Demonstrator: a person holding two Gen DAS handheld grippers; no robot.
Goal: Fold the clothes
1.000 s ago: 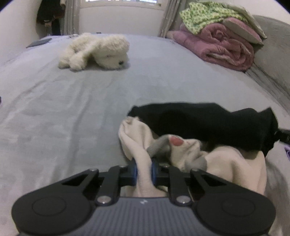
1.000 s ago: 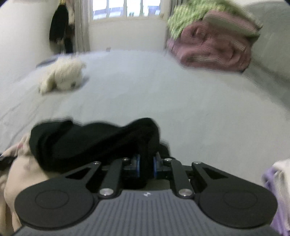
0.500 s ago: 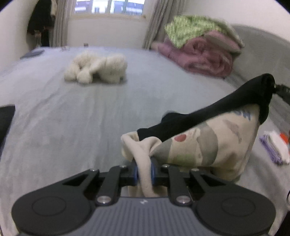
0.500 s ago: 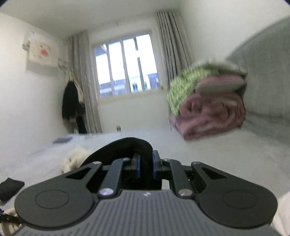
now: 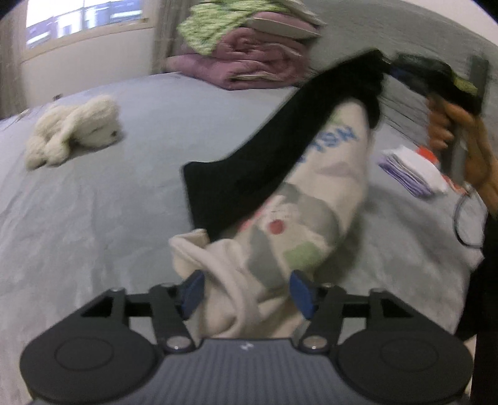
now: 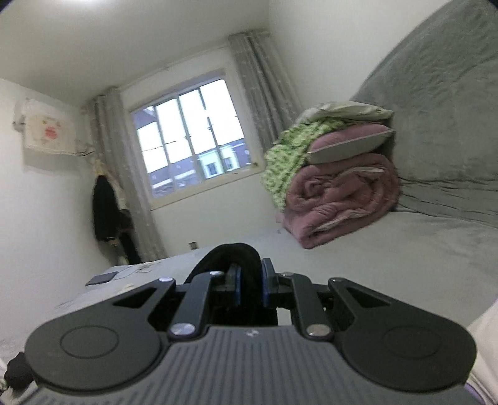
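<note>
Left tongs (image 5: 246,291) are opening right now. The cream printed garment (image 5: 298,224) sits between the blue pads (image 5: 193,293), but the pads are clear of the cloth on both sides, so I don't read it as pinched.

Right tongs (image 6: 250,282) are pressed together on a fold of black garment (image 6: 230,258) that humps up over the pads. In the left wrist view the right tongs (image 5: 392,70) show at upper right, held by a hand (image 5: 448,121), with the black garment (image 5: 264,162) stretched from there down toward the left tongs, well off the bed.

The cream garment hangs under and behind the black one, with blue lettering near its top and grey, red and green print lower down. Its lower end bunches at the left tongs; I can't tell if that end touches the bed (image 5: 93,202).

The bed has a grey cover. A white plush toy (image 5: 74,131) lies on the far left of it, well apart from the garments. A pink rolled duvet (image 5: 258,65) with a green patterned blanket (image 5: 211,28) on top sits at the head end, against the grey headboard (image 6: 435,109). A small folded white and purple stack (image 5: 411,171) lies on the bed to the right, near the hand.

The right wrist view points level at the window (image 6: 190,137) and curtains (image 6: 258,90). The left wrist frame is motion-blurred, so fine edges are soft.
</note>
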